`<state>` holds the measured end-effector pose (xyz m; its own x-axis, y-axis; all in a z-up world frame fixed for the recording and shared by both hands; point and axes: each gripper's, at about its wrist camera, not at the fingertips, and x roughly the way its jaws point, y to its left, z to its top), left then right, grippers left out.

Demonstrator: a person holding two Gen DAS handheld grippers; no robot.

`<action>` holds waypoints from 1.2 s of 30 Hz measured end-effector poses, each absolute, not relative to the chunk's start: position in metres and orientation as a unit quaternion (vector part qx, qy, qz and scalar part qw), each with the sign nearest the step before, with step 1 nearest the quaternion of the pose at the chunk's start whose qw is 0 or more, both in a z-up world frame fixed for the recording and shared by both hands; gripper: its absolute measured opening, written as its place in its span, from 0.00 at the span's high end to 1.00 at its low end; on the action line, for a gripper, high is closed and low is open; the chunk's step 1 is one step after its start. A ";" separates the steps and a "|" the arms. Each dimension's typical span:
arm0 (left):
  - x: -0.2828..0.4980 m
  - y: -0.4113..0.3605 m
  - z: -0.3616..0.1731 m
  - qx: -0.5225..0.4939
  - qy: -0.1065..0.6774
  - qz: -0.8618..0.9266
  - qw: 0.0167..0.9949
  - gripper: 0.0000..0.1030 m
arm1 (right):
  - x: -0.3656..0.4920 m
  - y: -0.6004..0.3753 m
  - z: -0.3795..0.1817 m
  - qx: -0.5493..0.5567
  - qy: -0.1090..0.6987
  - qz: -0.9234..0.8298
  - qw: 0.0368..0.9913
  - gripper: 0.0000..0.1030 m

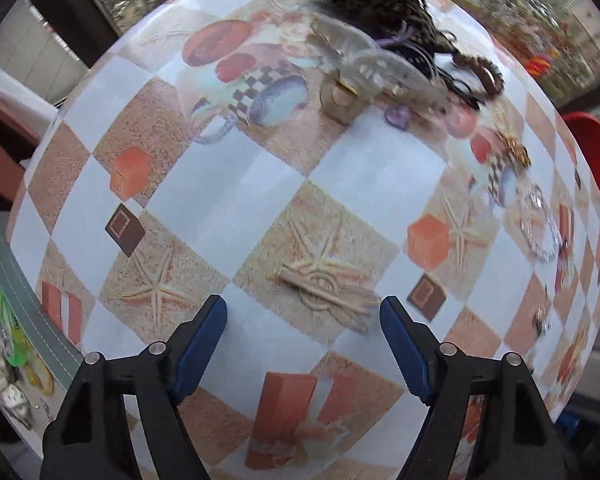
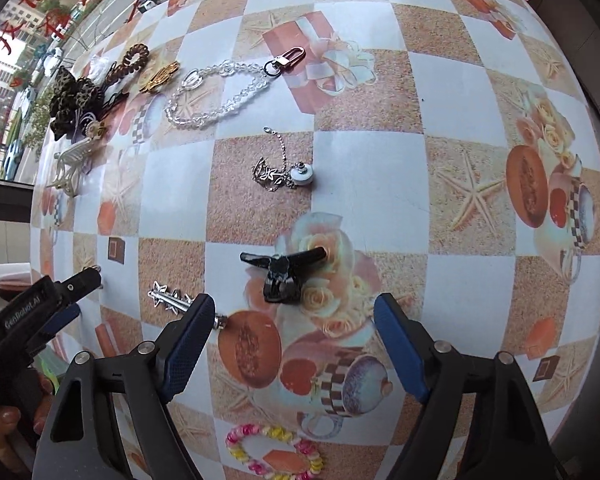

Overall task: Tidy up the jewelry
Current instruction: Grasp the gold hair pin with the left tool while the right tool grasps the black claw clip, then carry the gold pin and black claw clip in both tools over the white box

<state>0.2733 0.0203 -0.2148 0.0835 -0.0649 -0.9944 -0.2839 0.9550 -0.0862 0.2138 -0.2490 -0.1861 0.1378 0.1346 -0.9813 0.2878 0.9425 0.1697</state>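
Observation:
My left gripper (image 1: 304, 320) points down at the patterned tablecloth (image 1: 236, 184), open. A cream hair clip (image 1: 328, 292) lies just ahead of its blue pads, untouched. My right gripper (image 2: 294, 312) is open too, hanging over a black hair clip (image 2: 280, 276) that rests just beyond its fingertips. A silver star hairpin (image 2: 172, 298) lies partly under its left finger (image 2: 188, 344). Farther off are a silver bracelet with a white stud (image 2: 280, 172), a clear bead chain (image 2: 216, 96) and a pastel flower bracelet (image 2: 276, 452).
At the table's far corner lie a leopard scrunchie (image 2: 72, 96), a brown spiral tie (image 2: 134, 60), a gold clip (image 2: 160, 76) and a clear claw clip (image 2: 70, 168). A tray of small items (image 1: 4, 344) sits off the table's left edge. A hand (image 2: 0, 432) holds the left gripper.

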 end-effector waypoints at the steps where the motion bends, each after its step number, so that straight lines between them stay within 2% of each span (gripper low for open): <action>1: 0.277 0.020 -0.215 -0.134 0.670 0.084 0.725 0.20 | 0.215 -0.247 -0.186 0.156 0.652 -0.054 0.740 0.19; 4: 0.285 0.015 -0.216 -0.126 0.667 0.109 0.726 0.28 | 0.219 -0.240 -0.186 0.134 0.649 -0.062 0.746 0.22; 6: 0.287 0.010 -0.215 -0.117 0.663 0.114 0.730 0.36 | 0.221 -0.233 -0.185 0.110 0.647 -0.070 0.751 0.32; 7: 0.289 0.006 -0.214 -0.111 0.661 0.113 0.733 0.45 | 0.222 -0.229 -0.185 0.099 0.647 -0.074 0.753 0.36; 8: 0.290 0.001 -0.212 -0.104 0.660 0.108 0.736 0.58 | 0.225 -0.223 -0.185 0.086 0.646 -0.079 0.755 0.45; 9: 0.290 -0.004 -0.211 -0.096 0.659 0.101 0.739 0.65 | 0.225 -0.221 -0.185 0.080 0.646 -0.082 0.755 0.51; 10: 0.291 -0.007 -0.211 -0.089 0.660 0.096 0.740 0.70 | 0.225 -0.220 -0.185 0.073 0.645 -0.087 0.755 0.53; 12: 0.292 -0.015 -0.211 -0.080 0.661 0.089 0.741 0.77 | 0.224 -0.221 -0.184 0.071 0.645 -0.091 0.756 0.62; 13: 0.291 -0.017 -0.211 -0.078 0.660 0.081 0.742 0.88 | 0.223 -0.222 -0.183 0.070 0.644 -0.094 0.756 0.65; 15: 0.291 -0.027 -0.210 -0.069 0.660 0.071 0.745 0.88 | 0.222 -0.225 -0.182 0.078 0.640 -0.091 0.759 0.82; 36: 0.193 -0.005 -0.174 -0.033 0.647 -0.046 0.761 0.88 | 0.169 -0.232 -0.142 0.158 0.624 -0.008 0.766 0.82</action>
<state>0.1932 -0.0050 -0.1735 0.1592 -0.1139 -0.9807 0.0273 0.9934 -0.1110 0.1693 -0.2317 -0.1419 0.2219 0.1841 -0.9575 0.2095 0.9501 0.2312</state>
